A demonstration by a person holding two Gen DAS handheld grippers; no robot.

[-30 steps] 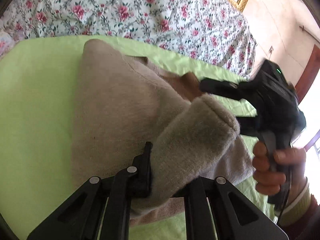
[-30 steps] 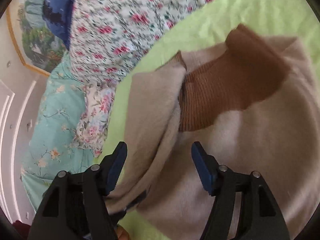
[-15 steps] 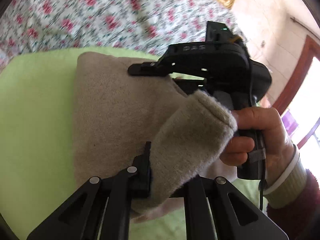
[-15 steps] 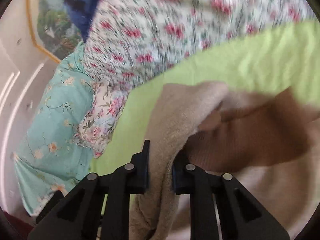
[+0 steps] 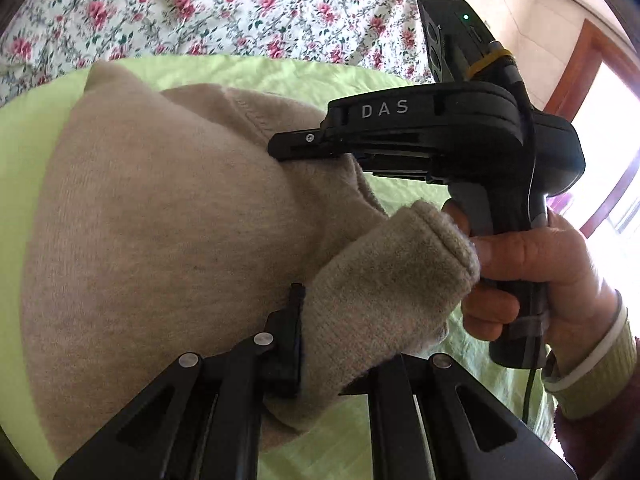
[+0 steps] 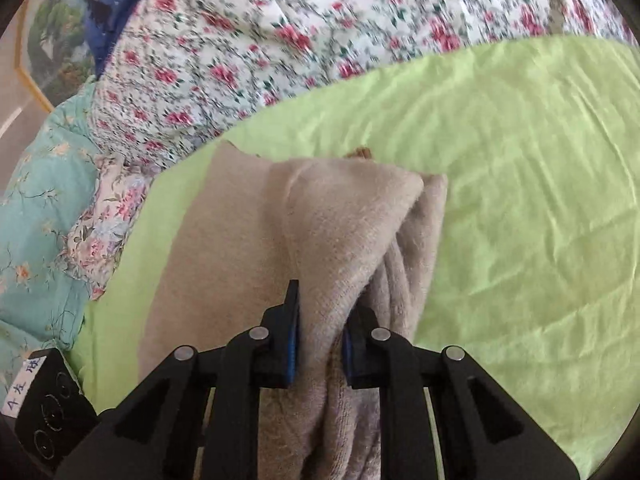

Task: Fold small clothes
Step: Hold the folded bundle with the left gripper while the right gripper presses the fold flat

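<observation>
A small beige knit sweater [image 5: 160, 216] lies on a lime-green sheet [image 5: 24, 128]. My left gripper [image 5: 336, 344] is shut on the sweater's cuffed sleeve [image 5: 396, 280] and holds it over the body. My right gripper [image 6: 320, 332] is shut on a fold of the same sweater [image 6: 328, 216], lifted over the rest of it. The right gripper also shows in the left wrist view [image 5: 280, 146], its fingers pinching the sweater near the hemmed edge. Only a sliver of the brown collar [image 6: 360, 153] shows.
A floral quilt [image 6: 320, 32] lies bunched behind the green sheet [image 6: 540, 200]. A teal floral cover [image 6: 36, 208] is at the left. A wooden door frame [image 5: 588, 64] and bright window are at the right.
My right gripper closed on the sweater's edge and carried it over the brown collar, which is now almost covered. My left gripper has kept its hold on the sleeve.
</observation>
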